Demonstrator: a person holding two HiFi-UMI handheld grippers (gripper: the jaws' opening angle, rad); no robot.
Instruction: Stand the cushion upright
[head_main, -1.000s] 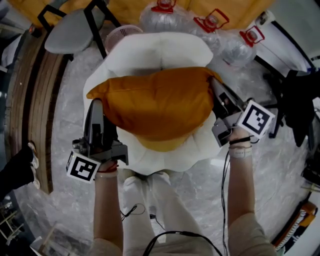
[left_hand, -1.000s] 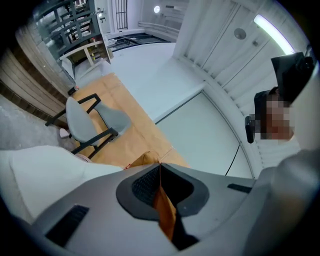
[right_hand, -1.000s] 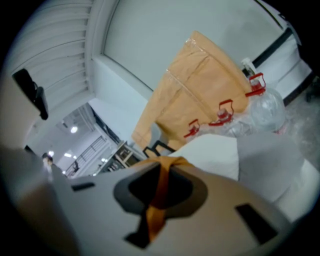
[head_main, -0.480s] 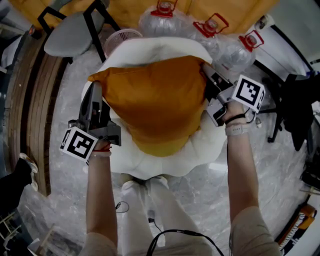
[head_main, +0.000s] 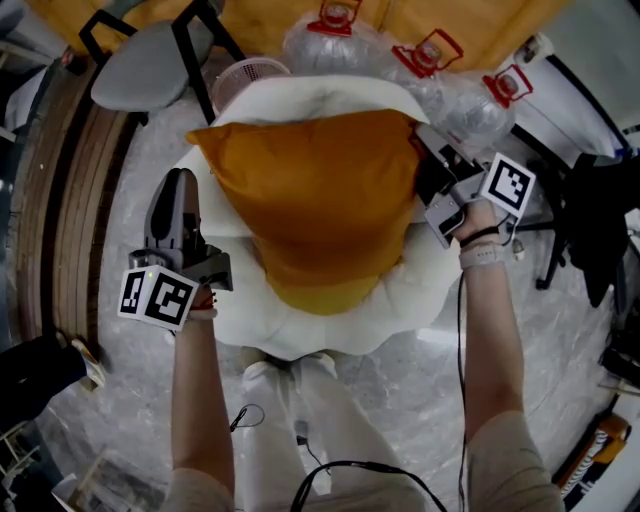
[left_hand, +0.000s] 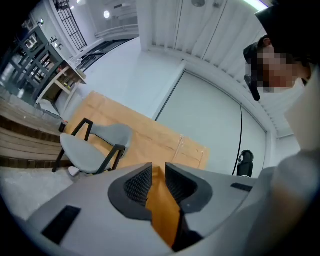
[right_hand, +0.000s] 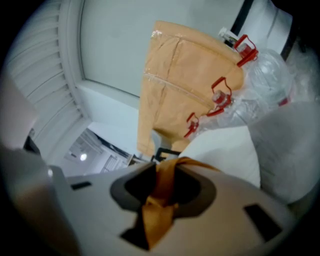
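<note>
- At the near edge of the white seat (head_main: 330, 335), nothing backed the lower end of the cushion (head_main: 315, 200). We judged it could slide toward us over that rim once let go.
- At the seat's left edge, the left hand-held gripper (left_hand: 158, 167) had just been opening. Its jaws stood spread, with a fold of orange fabric loose between them. A snag on withdrawal could drag the cushion over.
- At the right edge, the right hand-held gripper (right_hand: 165, 175) had just eased slightly but pinched a bunched corner. Held on one side only, the cushion might twist about that corner.
- The cushion covered the seat's middle up to its far edge. We could not tell whether it was properly propped.
- Past the far edge stood water bottles (head_main: 470, 95); a backward topple would land among them.
</note>
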